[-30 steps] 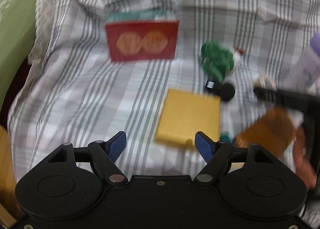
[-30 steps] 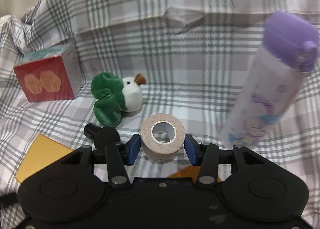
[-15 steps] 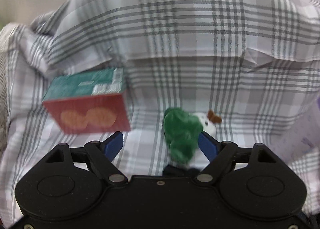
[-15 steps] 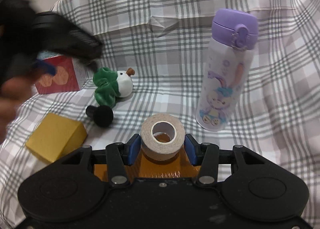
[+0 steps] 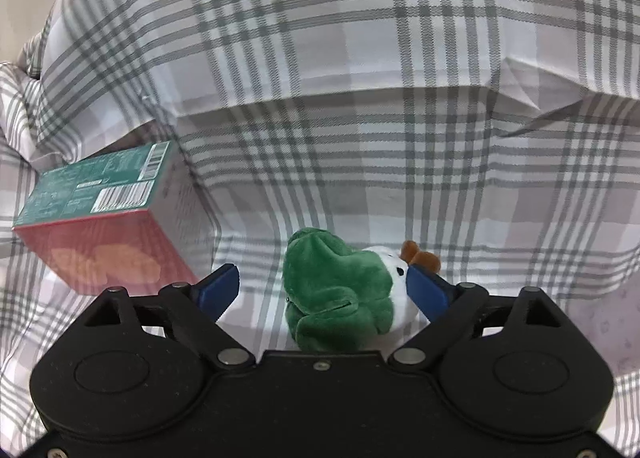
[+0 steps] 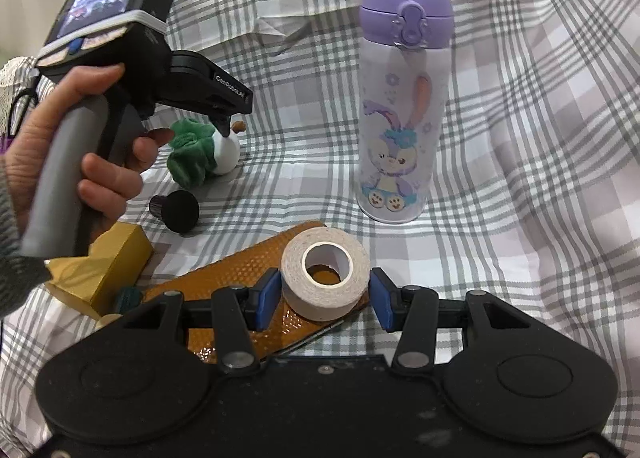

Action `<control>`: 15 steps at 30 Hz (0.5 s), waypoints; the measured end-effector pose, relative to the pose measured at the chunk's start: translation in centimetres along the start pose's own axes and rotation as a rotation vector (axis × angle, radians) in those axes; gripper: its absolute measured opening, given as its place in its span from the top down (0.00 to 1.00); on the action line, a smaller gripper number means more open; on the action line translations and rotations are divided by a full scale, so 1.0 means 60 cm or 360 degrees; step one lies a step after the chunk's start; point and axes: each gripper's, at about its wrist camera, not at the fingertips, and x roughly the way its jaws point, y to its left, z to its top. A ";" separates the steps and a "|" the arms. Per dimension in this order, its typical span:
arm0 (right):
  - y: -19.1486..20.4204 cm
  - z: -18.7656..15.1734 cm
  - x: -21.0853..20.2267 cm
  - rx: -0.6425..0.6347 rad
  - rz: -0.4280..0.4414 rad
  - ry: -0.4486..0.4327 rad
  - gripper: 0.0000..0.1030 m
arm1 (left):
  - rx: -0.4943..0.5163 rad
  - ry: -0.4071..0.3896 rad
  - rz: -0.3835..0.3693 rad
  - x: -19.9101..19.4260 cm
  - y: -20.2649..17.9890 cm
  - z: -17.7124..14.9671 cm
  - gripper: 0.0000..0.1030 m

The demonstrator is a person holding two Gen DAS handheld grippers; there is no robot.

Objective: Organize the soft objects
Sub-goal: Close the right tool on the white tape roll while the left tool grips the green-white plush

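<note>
On the plaid sheet (image 5: 360, 138) | plush duck (image 5: 344, 294) on its side, beak right, between opening left gripper (image 5: 324, 290) pads, untouched | right gripper (image 6: 324, 298) pitched down, clamping tape roll (image 6: 325, 274)

Each camera sits just behind its own tool and looks forward and down along the fingers at the plaid cloth (image 5: 360, 58). The left view is close in on the plush bird (image 5: 344, 298). The right view sits farther back, taking in that same plush bird (image 6: 208, 152) and the left tool (image 6: 224, 114).
</note>
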 end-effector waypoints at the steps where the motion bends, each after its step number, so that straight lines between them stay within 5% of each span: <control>1: -0.001 -0.001 -0.001 0.0001 0.0004 -0.0001 0.55 | -0.0009 -0.0001 0.0000 0.001 -0.001 0.000 0.13; 5: -0.005 -0.004 -0.006 0.0000 0.0000 -0.0008 0.55 | -0.0013 -0.0007 -0.0056 -0.011 -0.009 -0.007 0.15; 15: -0.017 -0.008 -0.012 0.0038 -0.0006 -0.0010 0.55 | 0.0036 -0.0019 0.0049 -0.007 -0.028 -0.025 0.15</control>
